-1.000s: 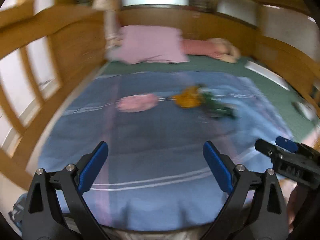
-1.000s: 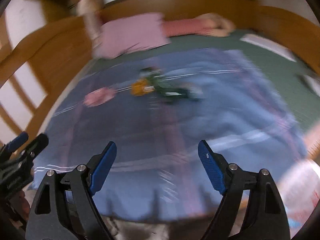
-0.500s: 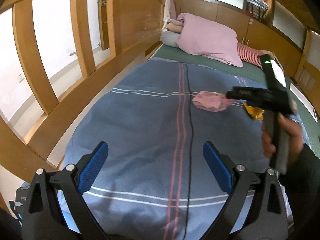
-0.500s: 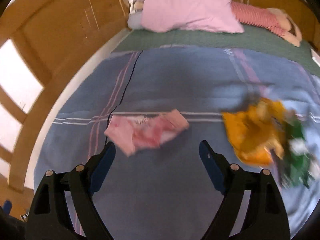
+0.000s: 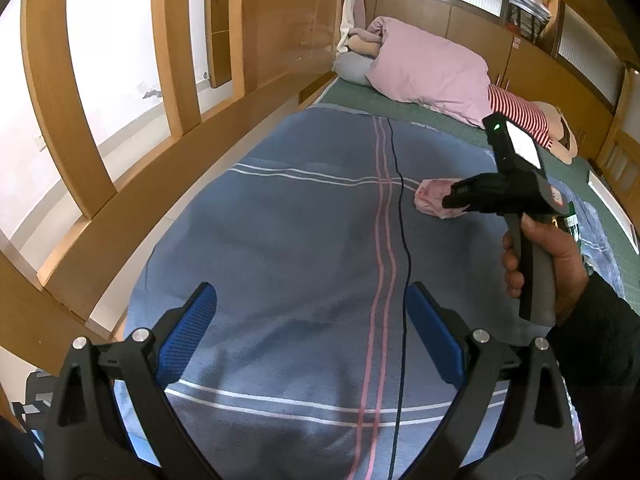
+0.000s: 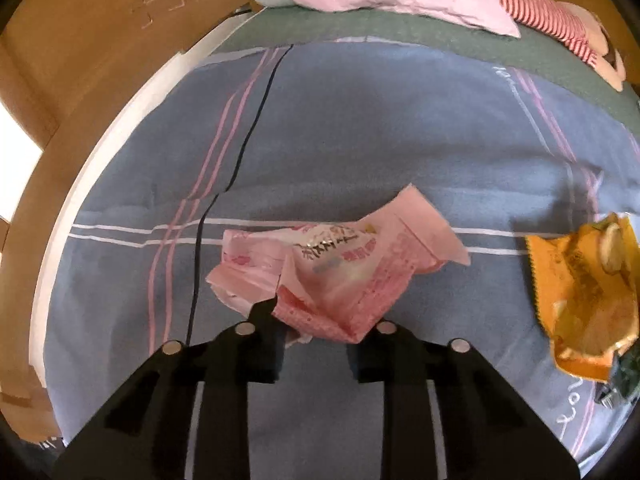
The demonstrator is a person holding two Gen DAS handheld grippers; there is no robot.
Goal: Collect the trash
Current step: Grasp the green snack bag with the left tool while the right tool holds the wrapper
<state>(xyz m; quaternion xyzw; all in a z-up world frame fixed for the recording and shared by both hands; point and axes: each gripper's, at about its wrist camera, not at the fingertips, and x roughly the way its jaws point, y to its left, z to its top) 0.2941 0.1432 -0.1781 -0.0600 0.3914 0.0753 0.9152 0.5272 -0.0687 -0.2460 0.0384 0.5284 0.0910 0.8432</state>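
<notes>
A crumpled pink wrapper (image 6: 340, 272) lies on the blue striped blanket (image 6: 360, 140). My right gripper (image 6: 316, 320) points down at its near edge; its jaws are closing, with that edge pinched between them. From the left wrist view the right gripper (image 5: 452, 200) sits on the pink wrapper (image 5: 430, 196), held by a hand (image 5: 548, 264). An orange wrapper (image 6: 580, 288) and a green one (image 6: 624, 376) lie to the right. My left gripper (image 5: 310, 292) hangs open over bare blanket, nothing between its fingers.
A wooden bed rail (image 5: 168, 184) runs along the left side. A pink pillow (image 5: 432, 76) and a striped soft toy (image 5: 528, 120) lie at the far end on the green mattress (image 6: 400, 28). A thin black cord (image 5: 404, 240) crosses the blanket.
The right gripper came forward and down onto the pink wrapper and its jaws went from wide open to closed on it. The left gripper swung toward the left rail, still open.
</notes>
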